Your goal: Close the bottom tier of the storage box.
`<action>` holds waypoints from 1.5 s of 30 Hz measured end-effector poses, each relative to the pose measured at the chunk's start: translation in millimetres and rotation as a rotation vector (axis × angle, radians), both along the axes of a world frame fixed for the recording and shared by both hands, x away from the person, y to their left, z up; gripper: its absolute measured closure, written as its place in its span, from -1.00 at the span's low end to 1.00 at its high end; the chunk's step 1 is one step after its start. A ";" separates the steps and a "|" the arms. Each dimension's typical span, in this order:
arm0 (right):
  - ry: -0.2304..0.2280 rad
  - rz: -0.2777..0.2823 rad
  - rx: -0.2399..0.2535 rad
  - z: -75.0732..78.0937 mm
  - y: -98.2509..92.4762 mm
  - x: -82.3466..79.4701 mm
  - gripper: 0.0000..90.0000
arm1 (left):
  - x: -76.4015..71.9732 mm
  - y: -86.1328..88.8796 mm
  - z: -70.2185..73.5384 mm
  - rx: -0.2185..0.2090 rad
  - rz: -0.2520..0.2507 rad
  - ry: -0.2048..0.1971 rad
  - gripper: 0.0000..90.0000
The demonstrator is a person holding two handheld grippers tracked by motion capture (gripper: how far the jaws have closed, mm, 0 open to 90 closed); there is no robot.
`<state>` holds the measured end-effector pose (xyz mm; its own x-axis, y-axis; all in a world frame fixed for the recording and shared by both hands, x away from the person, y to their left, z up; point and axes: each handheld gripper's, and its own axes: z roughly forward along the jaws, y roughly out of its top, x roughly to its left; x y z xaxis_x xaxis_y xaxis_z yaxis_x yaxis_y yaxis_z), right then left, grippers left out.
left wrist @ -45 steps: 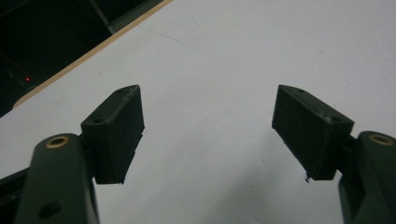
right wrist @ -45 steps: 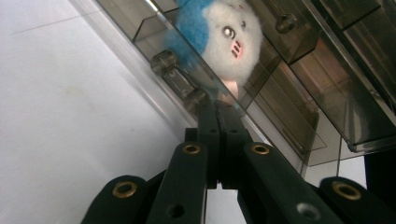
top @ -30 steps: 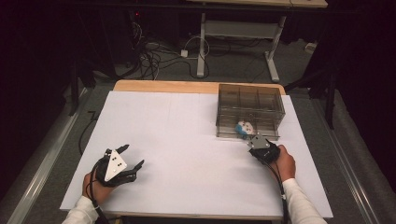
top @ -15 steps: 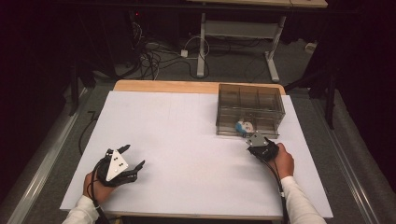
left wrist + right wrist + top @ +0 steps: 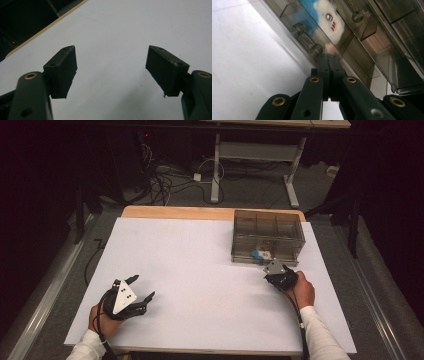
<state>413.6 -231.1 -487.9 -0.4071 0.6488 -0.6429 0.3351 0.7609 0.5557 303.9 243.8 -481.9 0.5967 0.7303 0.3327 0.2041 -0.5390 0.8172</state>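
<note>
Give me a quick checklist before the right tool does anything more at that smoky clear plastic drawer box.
1. Right tool jaws closed together: ok.
2. Its tip at the front of the smoky clear plastic drawer box, by the small clear handle: ok.
3. Handle actually gripped: cannot tell.
4. Blue and white plush toy inside, behind the front: ok.
5. Left tool open, holding nothing, over the white table: ok.
6. Box square on the table: ok.

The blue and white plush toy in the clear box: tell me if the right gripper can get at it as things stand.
Probably not. The right gripper, jaws shut, sits against the clear box's closed front wall, and the plush toy lies behind that wall.
</note>
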 end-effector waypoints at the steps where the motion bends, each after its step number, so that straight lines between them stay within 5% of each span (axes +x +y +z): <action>1: -0.004 0.003 -0.003 -0.2 -0.2 0.5 1.00 | -0.2 0.1 0.1 0.000 0.001 -0.001 -0.46; 45: 0.011 -0.052 -0.049 -2.0 -8.4 19.8 1.00 | 0.4 -0.2 -1.4 0.006 -0.006 0.005 -0.46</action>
<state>433.3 -239.5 -489.9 -0.3810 0.6369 -0.6702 0.3802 0.7687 0.5143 304.4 243.6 -483.3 0.6029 0.7246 0.3340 0.2051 -0.5453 0.8127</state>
